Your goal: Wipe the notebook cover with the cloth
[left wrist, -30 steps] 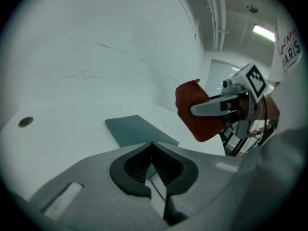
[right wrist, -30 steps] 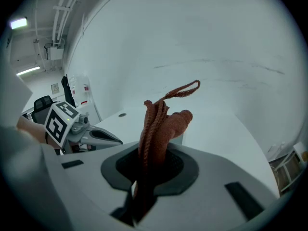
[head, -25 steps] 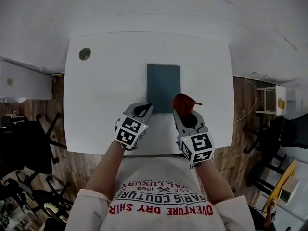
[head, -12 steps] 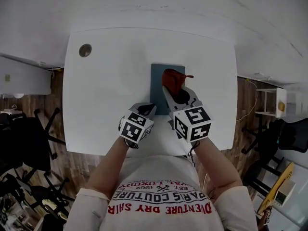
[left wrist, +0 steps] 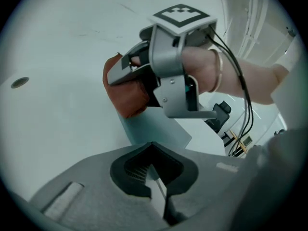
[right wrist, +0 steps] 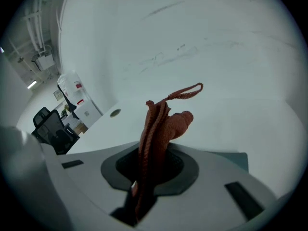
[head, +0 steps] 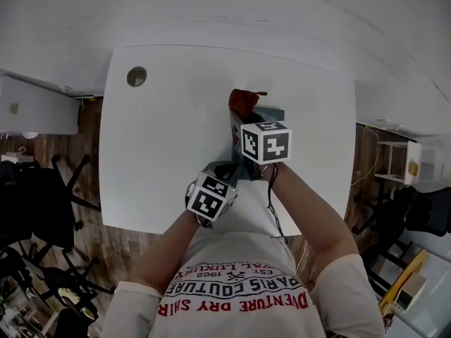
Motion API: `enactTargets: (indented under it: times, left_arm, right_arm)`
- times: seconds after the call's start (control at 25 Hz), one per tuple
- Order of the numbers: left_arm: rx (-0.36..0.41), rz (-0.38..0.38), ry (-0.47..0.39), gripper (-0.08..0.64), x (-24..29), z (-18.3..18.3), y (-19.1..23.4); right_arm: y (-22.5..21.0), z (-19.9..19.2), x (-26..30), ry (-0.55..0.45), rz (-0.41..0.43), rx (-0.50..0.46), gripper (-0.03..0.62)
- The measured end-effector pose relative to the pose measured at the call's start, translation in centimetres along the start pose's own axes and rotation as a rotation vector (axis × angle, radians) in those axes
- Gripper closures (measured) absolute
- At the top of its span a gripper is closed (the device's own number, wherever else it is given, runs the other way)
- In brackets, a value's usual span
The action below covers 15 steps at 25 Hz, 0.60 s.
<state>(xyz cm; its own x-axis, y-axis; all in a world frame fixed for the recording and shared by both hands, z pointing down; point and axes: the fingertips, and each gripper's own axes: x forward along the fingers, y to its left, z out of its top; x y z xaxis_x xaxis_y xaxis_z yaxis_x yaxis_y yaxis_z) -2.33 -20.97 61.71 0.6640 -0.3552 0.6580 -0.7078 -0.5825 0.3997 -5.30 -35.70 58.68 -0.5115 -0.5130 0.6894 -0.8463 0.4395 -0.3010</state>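
Observation:
A dark teal notebook lies on the white table, mostly hidden under my right gripper. That gripper is shut on a rust-red cloth, which bunches out past its tips at the notebook's far end. In the right gripper view the cloth rises from between the jaws, with a strip of notebook to the right. My left gripper sits at the notebook's near edge. In the left gripper view the notebook runs into the closed jaws, and the right gripper presses the cloth just beyond.
A round cable hole is set in the table's far left corner. Black office chairs stand on the wood floor to the left. A white cabinet is beyond them, and more furniture is at the right.
My right gripper has carried the cloth from the notebook's near right corner across the cover to its far end. The left gripper has stayed at the near edge.

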Motion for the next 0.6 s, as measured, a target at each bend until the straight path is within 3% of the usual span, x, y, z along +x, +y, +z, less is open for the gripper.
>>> enactTargets:
  times: [0.28, 0.6]
  left_arm:
    - [-0.026, -0.033, 0.014, 0.551, -0.1, 0.1, 0.3]
    - [-0.028, -0.03, 0.017, 0.551, -0.1, 0.0, 0.4]
  right_arm:
    - [-0.5, -0.9, 1.8, 0.051, 0.012, -0.056, 0.522]
    - [-1.9, -1.0, 1.1, 0.064, 0.016, -0.04, 0.519]
